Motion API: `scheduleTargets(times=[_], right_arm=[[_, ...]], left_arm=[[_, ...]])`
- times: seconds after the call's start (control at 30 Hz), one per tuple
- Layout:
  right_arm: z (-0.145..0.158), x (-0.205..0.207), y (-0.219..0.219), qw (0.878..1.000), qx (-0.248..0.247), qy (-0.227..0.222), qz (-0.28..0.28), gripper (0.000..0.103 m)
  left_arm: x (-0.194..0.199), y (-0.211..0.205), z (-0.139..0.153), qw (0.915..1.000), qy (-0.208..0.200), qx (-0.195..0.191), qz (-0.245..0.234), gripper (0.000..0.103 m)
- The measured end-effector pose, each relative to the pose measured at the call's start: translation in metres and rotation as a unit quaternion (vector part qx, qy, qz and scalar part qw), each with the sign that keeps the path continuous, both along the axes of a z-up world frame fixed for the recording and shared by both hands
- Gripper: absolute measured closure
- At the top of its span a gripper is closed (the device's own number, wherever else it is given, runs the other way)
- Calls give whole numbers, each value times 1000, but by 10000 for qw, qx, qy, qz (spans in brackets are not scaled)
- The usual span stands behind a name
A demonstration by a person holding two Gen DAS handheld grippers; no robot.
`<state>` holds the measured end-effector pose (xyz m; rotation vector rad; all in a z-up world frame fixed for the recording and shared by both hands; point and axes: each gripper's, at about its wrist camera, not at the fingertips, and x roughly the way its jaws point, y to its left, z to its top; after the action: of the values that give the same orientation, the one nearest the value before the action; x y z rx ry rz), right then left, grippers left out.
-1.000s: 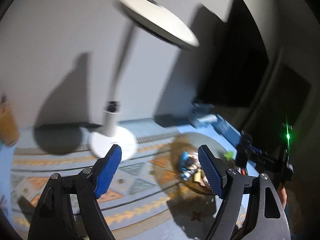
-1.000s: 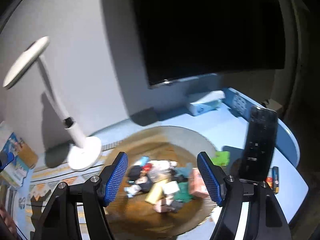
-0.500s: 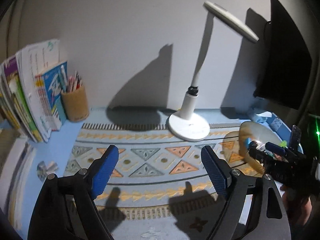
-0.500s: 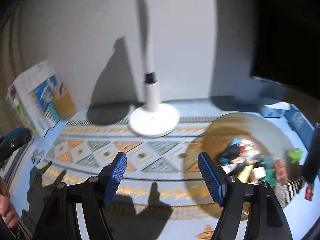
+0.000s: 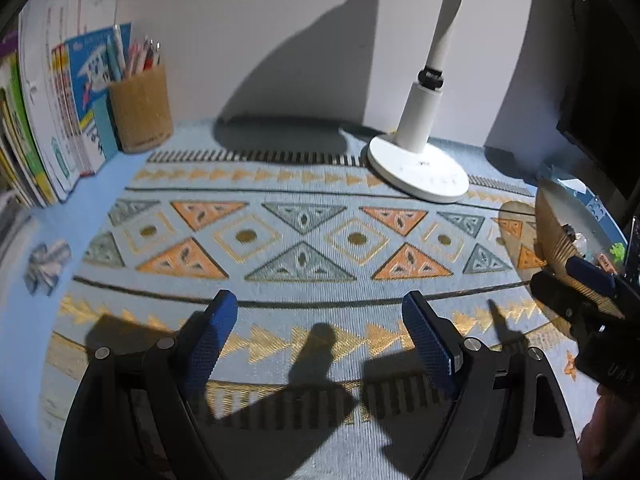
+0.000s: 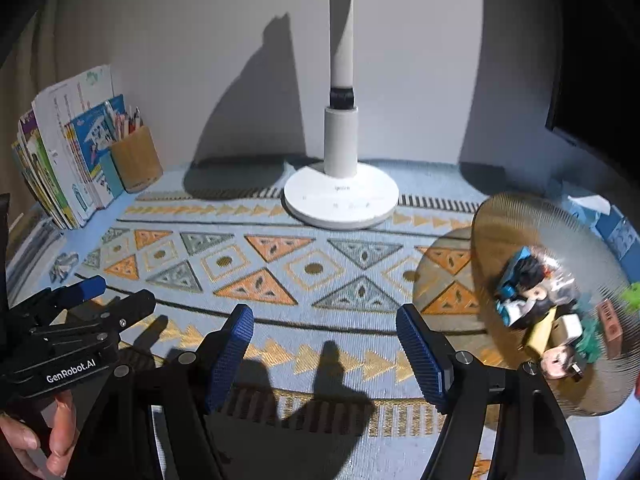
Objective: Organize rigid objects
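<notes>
Small toys and blocks [image 6: 548, 316] lie heaped in a ribbed amber glass bowl [image 6: 500, 224] at the right end of my tabletop, beside the white lamp base [image 6: 341, 200]. Whether that heap is the sorted result or the clutter waiting to be sorted, I cannot judge from here. My right gripper [image 6: 325, 354] and left gripper [image 5: 318, 340] both hover over the patterned mat [image 5: 280, 240], jaws spread wide and carrying nothing. From the left camera, the right tool seems to touch the bowl's near rim, though that may be only overlap. Any work on the heap would, in my judgement, go best one piece at a time, the jaws coming in from above and closing on flat sides, since the pieces lean on each other and the bowl could slide on the cloth. Several pieces are blurred into one mass. A green piece [image 6: 634, 294] sits at the bowl's far edge, inside or outside I cannot tell. A crumpled scrap [image 5: 47, 265] lies at the mat's left, near the books [image 5: 52, 120] and pencil cup [image 5: 140, 114].
</notes>
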<state>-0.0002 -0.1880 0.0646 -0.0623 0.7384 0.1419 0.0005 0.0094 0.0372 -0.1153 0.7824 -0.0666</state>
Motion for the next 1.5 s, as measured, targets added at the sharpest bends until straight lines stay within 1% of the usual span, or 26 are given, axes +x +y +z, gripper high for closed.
scheduleTargets(times=[0.07,0.2,0.27,0.3,0.5,0.6,0.73,0.9,0.93,1.0,1.1,1.23,1.5], right_arm=[[-11,3,-2,9999,54,81,-50,31],[-31,11,-10,9993,168,293,-174,31],[-35,12,-13,9990,183,336,-210,31],[-37,13,-14,9990,180,349,-227,31],[-44,13,-17,9988,203,347,-278,31],[-42,10,-16,9993,165,220,-262,30],[-42,7,-15,9995,133,173,-243,22],[-42,6,-17,9992,147,141,-336,21],[-42,6,-18,9990,154,153,-399,17],[-42,6,-21,9987,233,182,-419,13],[-41,6,-25,9984,349,183,-416,13],[-40,5,-25,9983,381,161,-411,13],[-40,3,-19,9992,220,78,-327,13]], left_arm=[[0,-4,-4,10000,-14,53,2,20],[2,-13,-12,9995,17,318,-27,19],[4,-15,-17,9992,132,364,-29,20],[5,-15,-17,9992,128,368,-28,19],[0,-17,-16,9990,-79,440,-34,19],[-2,-20,-14,9984,-175,527,-74,19],[-4,-24,-13,9975,-228,658,-87,19],[-3,-25,-14,9964,-207,820,59,16],[-3,-26,-14,9960,-194,867,98,16],[-3,-27,-15,9958,-146,897,55,16],[-4,-27,-15,9953,-172,948,69,16],[-4,-27,-15,9958,-150,901,48,16],[-4,-20,-13,9979,-134,640,23,16]])
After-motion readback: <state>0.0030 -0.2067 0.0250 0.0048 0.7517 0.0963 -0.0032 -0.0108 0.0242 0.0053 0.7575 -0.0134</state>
